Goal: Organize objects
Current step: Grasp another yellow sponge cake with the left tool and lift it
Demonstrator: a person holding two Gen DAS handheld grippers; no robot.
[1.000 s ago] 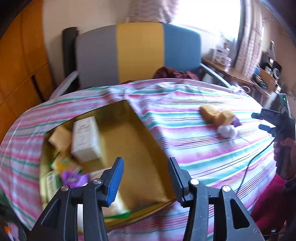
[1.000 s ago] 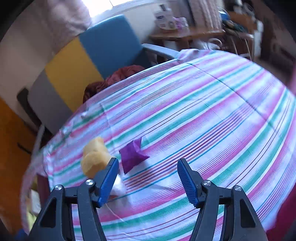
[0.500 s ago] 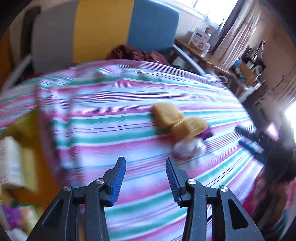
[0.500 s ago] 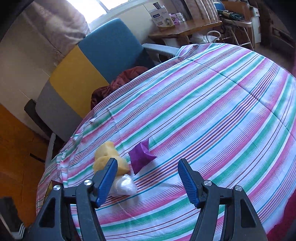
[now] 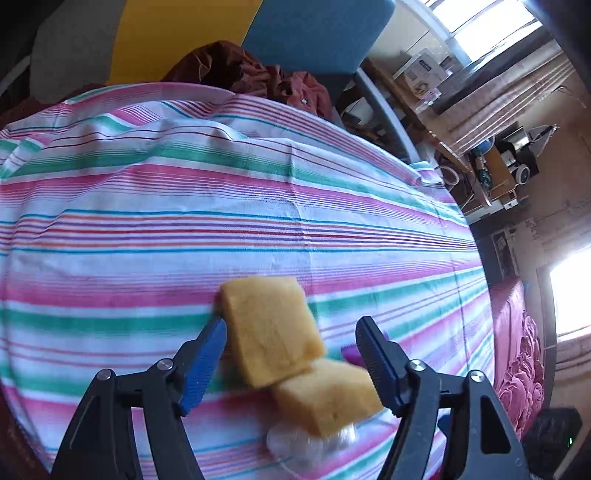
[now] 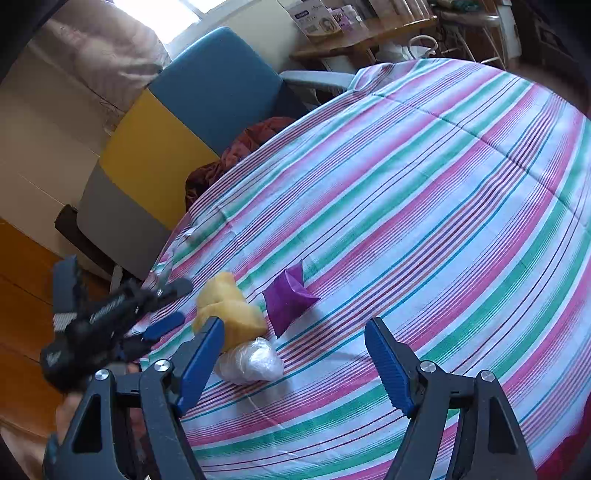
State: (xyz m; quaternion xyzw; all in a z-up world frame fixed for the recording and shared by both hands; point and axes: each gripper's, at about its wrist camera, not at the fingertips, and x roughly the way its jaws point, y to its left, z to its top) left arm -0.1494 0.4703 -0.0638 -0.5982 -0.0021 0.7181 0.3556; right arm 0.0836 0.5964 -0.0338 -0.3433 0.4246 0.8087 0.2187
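Two yellow sponges lie together on the striped tablecloth (image 5: pixel 184 229). In the left wrist view the nearer sponge (image 5: pixel 269 328) sits between the open fingers of my left gripper (image 5: pixel 291 350), and the second sponge (image 5: pixel 328 395) lies just behind it on a clear plastic wad (image 5: pixel 314 441). A purple packet (image 6: pixel 288 297) lies beside them. In the right wrist view my right gripper (image 6: pixel 295 358) is open and empty above the cloth, with the sponges (image 6: pixel 229 310) and plastic wad (image 6: pixel 255 360) at its left finger. The left gripper (image 6: pixel 162 306) shows there at the left, beside the sponges.
A grey, yellow and blue chair (image 6: pixel 177 122) with a dark red cloth (image 5: pixel 251 77) on its seat stands behind the table. A wooden desk with boxes (image 6: pixel 351 33) is at the far right. The table edge (image 5: pixel 480 280) drops off to the right.
My left gripper swung away from the yellow box of items, crossed the cloth to the right and now has the nearer sponge between its open fingers. The right gripper held roughly still.
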